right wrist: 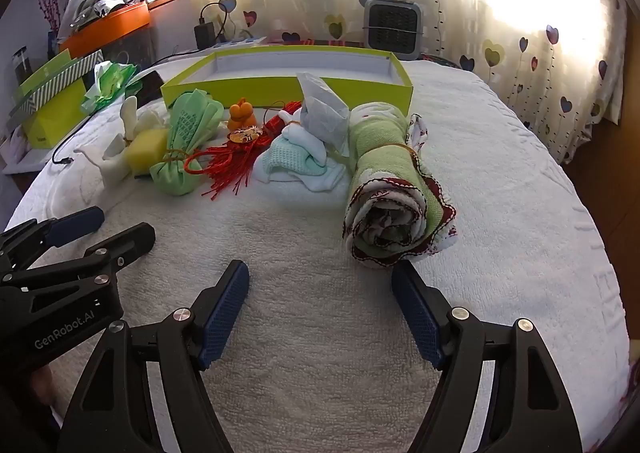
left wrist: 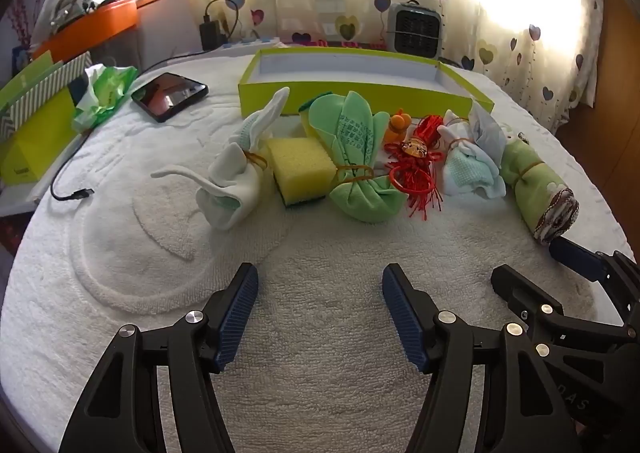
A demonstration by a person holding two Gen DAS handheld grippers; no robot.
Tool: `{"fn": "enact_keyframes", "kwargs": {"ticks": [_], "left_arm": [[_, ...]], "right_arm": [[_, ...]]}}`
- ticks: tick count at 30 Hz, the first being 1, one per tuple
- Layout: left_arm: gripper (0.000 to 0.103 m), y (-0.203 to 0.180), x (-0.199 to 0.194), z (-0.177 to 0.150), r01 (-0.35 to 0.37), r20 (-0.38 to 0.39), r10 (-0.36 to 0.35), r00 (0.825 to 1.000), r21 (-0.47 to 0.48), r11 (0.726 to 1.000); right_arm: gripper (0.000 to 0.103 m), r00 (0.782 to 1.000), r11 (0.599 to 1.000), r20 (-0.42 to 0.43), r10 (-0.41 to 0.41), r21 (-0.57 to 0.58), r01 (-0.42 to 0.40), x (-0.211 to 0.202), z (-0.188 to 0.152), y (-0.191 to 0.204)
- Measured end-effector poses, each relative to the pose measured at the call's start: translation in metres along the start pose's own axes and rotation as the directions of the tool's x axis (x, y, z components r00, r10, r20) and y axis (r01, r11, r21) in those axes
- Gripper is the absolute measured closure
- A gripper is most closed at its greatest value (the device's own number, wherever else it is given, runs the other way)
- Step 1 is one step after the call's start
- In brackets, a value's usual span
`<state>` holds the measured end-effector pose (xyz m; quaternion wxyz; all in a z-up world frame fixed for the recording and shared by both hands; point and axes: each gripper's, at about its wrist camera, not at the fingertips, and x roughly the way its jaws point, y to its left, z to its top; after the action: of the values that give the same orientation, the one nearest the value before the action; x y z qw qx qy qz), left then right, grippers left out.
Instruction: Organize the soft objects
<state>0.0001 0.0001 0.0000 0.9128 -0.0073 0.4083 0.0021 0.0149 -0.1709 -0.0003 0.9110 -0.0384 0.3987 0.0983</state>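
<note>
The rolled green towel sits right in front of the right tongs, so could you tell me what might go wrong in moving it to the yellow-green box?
1. The rolled green towel is held by one thin rubber band; a grip off that band could let it unroll.
2. The white sock bundle touches its far end and may get dragged along.
3. The left tongs hover close beside the right tongs, both open, so they could collide.
</note>
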Motion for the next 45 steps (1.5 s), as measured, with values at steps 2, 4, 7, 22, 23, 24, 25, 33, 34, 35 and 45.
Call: {"fn": "enact_keyframes", "kwargs": {"ticks": [2,4,7,22,23,24,25,33,34,35,45], "left_arm": [[0.038,0.0007,0.0000,0.0003,0.006,-0.003,-0.006,1.000,-0.006,1.000],[0.038,0.0012,-0.0001,0.0008,0.014,-0.009,-0.015,1.000,-0.010,1.000],[0.038,0.0038,-0.0030,-0.0007,0.008,-0.009,-0.008,1.000,0.004,1.000],[0.037,0.0028,0.0019,0.0035,0.001,-0.017,-0.001,1.000,0.002,1.000],[0.037,0.0022,0.0019,0.0036,0.001,-0.017,-0.001,1.000,0.003,1.000],[0.037,0.0022,0.0018,0.0037,0.000,-0.018,0.000,1.000,0.003,1.000],[0.037,0.0024,0.0018,0.0038,0.001,-0.017,-0.001,1.000,0.003,1.000],[0.037,0.0019,0.0016,0.0038,-0.001,-0.017,0.001,1.000,0.004,1.000],[0.037,0.0021,0.0016,0.0040,-0.001,-0.017,0.001,1.000,0.004,1.000],[0.037,0.0027,0.0015,0.0043,0.000,-0.016,0.000,1.000,0.003,1.000],[0.037,0.0019,0.0015,0.0038,-0.001,-0.015,0.001,1.000,0.004,1.000]], "right_arm": [[0.029,1.000,1.000,0.000,-0.001,0.000,0.001,-0.0001,-0.0002,-0.0001],[0.029,1.000,1.000,0.001,0.000,0.000,0.000,-0.0001,-0.0002,0.0000],[0.029,1.000,1.000,0.001,0.000,0.002,0.000,-0.0001,0.0000,0.0002],[0.029,1.000,1.000,0.006,0.002,0.002,-0.002,-0.0005,0.0000,-0.0001],[0.029,1.000,1.000,0.006,0.002,0.002,-0.002,-0.0006,0.0000,-0.0001],[0.029,1.000,1.000,0.006,0.002,0.002,-0.002,-0.0006,0.0000,-0.0001],[0.029,1.000,1.000,0.006,0.002,0.002,-0.002,-0.0006,0.0000,-0.0001],[0.029,1.000,1.000,0.007,0.002,0.003,-0.002,-0.0007,0.0001,-0.0002],[0.029,1.000,1.000,0.007,0.003,0.003,-0.003,-0.0007,0.0001,-0.0002],[0.029,1.000,1.000,0.008,0.003,0.003,-0.003,-0.0007,0.0001,-0.0002],[0.029,1.000,1.000,0.008,0.002,0.003,-0.002,-0.0007,0.0003,0.0000]]}}
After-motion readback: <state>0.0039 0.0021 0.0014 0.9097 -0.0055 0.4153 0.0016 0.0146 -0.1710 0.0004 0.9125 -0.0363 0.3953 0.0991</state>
